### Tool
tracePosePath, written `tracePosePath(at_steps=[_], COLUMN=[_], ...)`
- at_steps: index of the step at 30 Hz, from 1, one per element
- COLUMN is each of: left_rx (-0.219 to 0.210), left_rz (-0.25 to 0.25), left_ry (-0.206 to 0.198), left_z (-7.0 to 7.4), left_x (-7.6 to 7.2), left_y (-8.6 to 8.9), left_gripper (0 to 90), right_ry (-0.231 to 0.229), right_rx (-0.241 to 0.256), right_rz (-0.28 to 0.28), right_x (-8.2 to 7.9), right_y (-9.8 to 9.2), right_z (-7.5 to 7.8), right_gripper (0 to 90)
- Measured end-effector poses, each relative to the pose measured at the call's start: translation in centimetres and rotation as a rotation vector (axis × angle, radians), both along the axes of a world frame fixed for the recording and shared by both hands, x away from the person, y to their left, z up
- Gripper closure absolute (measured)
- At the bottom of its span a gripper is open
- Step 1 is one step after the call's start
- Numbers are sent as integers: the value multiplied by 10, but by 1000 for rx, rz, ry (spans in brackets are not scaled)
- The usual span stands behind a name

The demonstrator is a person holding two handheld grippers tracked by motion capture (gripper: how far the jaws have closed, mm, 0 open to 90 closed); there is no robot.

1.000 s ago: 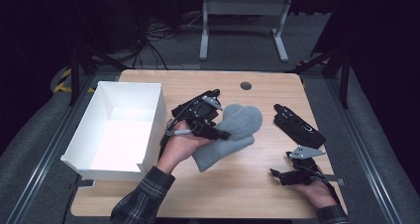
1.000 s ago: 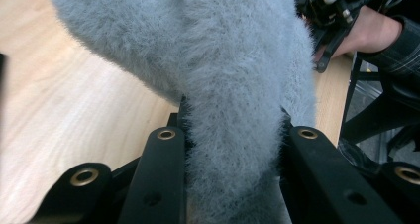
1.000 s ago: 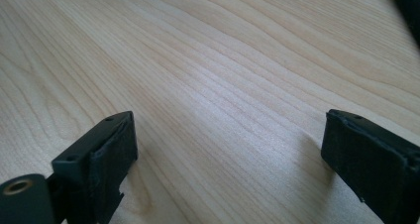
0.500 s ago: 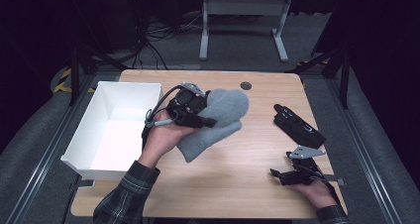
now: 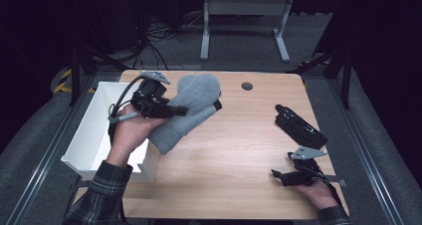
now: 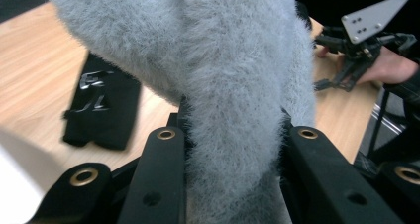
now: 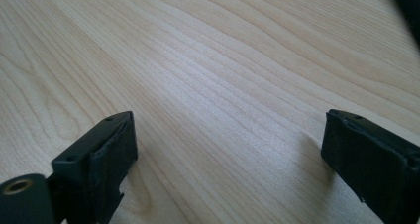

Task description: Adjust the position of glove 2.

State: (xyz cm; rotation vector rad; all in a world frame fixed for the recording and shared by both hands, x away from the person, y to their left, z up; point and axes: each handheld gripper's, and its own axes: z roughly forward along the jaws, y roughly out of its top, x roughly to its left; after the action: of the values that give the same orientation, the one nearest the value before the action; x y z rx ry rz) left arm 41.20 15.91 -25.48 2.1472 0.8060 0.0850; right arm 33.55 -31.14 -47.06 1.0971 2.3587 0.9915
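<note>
The left gripper (image 5: 175, 111) is clamping the grey mitten (image 5: 191, 108), lifting it clear of the table (image 5: 239, 150) beside the white bin (image 5: 94, 135), likely for deposit there. The right gripper (image 5: 278, 176) is resting idle on the table, jaws spread wide and empty.

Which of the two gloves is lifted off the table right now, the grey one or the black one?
The fluffy grey mitten, clamped in the left gripper beside the white box. The black glove lies flat on the table's right side.

My high camera looked forward and down on the bench (image 5: 239, 150); my jaw cameras rode close, the right one skimming that same bench (image 7: 223, 75)
</note>
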Motion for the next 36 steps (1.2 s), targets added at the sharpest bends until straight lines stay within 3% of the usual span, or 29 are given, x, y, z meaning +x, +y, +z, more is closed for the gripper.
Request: tracePosePath(at_steps=[14, 20, 27, 36], left_rx=[-16, -33, -38, -23], left_rz=[165, 231, 287, 328], left_ry=[-2, 17, 53, 151], left_z=[-3, -12, -31, -71], left_x=[-6, -9, -7, 6], left_y=[76, 105, 128, 143], left_gripper=[715, 715, 716, 715], right_ry=[0, 0, 0, -2], right_rx=[1, 1, 0, 0], right_rz=[0, 0, 0, 0], right_x=[0, 0, 0, 0], right_y=[0, 0, 0, 0], right_z=[0, 0, 0, 0], right_gripper=[76, 76, 75, 76])
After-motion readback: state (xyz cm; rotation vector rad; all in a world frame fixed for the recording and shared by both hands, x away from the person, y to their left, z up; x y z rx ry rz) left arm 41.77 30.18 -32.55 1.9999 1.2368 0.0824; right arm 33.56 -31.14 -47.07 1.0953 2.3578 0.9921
